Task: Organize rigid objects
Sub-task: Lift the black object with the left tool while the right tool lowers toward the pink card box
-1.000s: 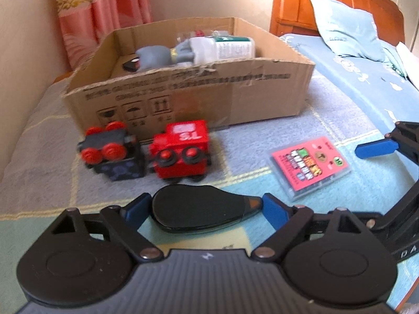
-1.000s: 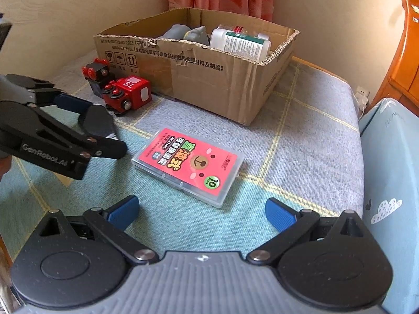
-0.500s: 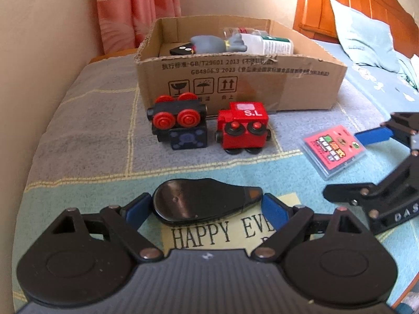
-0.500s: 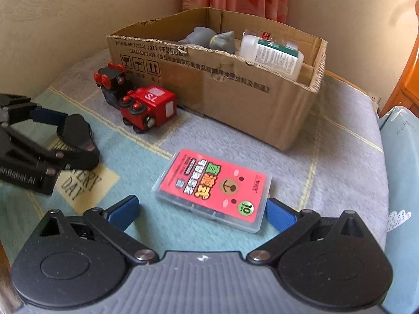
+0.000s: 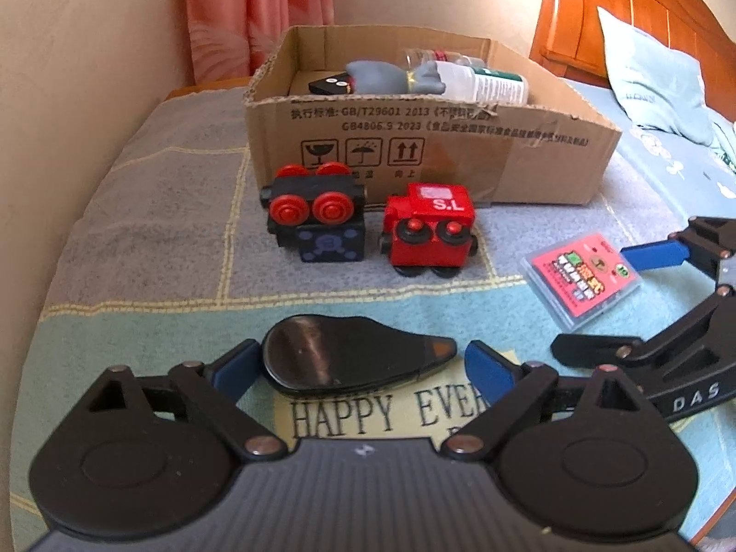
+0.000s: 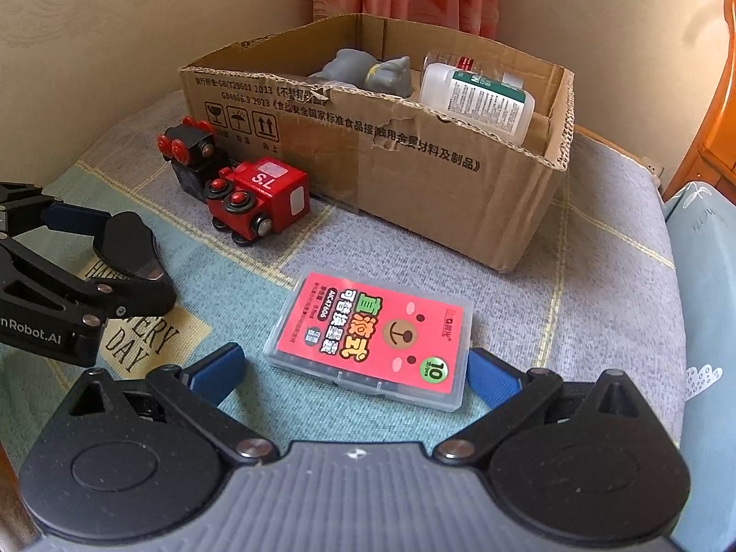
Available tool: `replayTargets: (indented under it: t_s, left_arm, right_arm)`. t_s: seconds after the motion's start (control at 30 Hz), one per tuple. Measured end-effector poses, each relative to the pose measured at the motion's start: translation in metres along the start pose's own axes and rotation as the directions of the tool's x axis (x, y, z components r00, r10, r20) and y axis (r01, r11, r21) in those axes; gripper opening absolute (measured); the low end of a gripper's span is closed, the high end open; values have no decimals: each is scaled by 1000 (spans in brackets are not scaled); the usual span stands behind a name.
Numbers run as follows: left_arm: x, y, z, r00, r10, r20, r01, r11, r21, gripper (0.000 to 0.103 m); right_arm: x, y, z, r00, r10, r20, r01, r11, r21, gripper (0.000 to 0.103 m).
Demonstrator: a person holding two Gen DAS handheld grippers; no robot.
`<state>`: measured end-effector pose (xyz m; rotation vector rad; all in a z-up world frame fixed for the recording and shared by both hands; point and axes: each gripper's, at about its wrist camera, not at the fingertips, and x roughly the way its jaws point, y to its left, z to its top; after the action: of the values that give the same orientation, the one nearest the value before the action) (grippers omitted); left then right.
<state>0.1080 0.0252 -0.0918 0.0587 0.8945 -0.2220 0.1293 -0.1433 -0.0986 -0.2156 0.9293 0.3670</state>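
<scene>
Left wrist view: left tool [image 5: 356,363], jaws just widened around the flat black teardrop-shaped object [image 5: 349,359], unclamped, so pickup remains; right tool [image 6: 354,372] open astride the clear plastic case with pink label [image 6: 375,336].

Left gripper [image 5: 356,363]: jaws have just been opened wider about the black teardrop-shaped object [image 5: 345,359], with a gap now seen beside its tapered tip. Right gripper [image 6: 354,368]: brought closer to the pink card case [image 6: 372,336], which now lies between its blue pads [image 6: 490,375].

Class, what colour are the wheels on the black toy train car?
Red wheels on the black train car; clearest in the left wrist view.
</scene>
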Motion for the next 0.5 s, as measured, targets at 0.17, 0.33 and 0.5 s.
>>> replayTargets:
  t_s: [0.17, 0.33, 0.5]
  left_arm:
    - [2, -4, 0, 1000, 21, -1, -21, 1000, 6, 93]
    - [3, -4, 0, 1000, 25, 10, -25, 1000, 12, 93]
    - [3, -4, 1, 1000, 27, 11, -28, 1000, 7, 92]
  right_arm:
    - [-1, 0, -1, 1000, 4, 5, -4, 1000, -6, 103]
    - [0, -1, 0, 1000, 2, 9, -2, 1000, -2, 103]
    - [3, -1, 4, 1000, -7, 10, 7, 1000, 12, 103]
